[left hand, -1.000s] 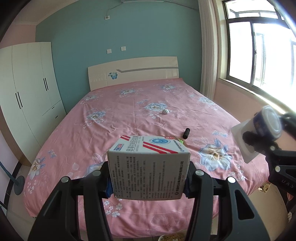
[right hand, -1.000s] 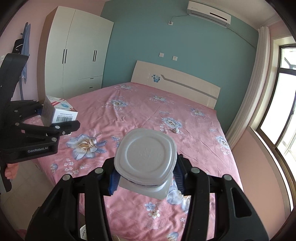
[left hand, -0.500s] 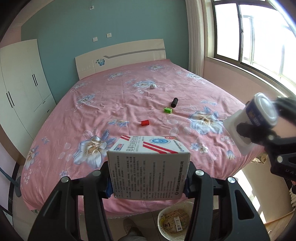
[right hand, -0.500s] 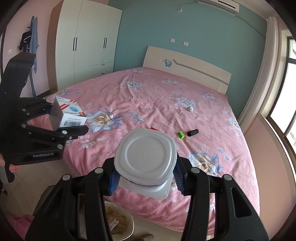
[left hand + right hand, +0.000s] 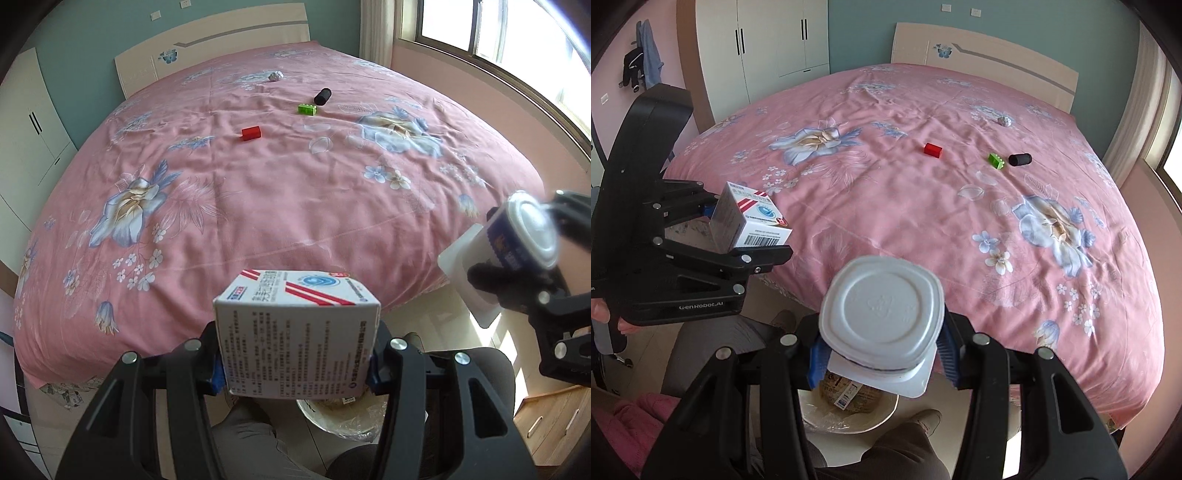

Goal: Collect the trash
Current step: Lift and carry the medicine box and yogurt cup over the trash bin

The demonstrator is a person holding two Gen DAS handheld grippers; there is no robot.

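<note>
Both tools lowered, bin (image 5: 849, 417) perhaps below

A matt printed cardboard box (image 5: 295, 332), a smooth white plastic cup (image 5: 882, 314), a soft floral cloth bedspread (image 5: 258, 192).

- Both grippers now sit lower and tilt further down than a second ago, at the foot of the bed (image 5: 295, 192).
- A lined waste bin (image 5: 849, 417) and the person's legs (image 5: 905, 454) have come into view below them.
</note>
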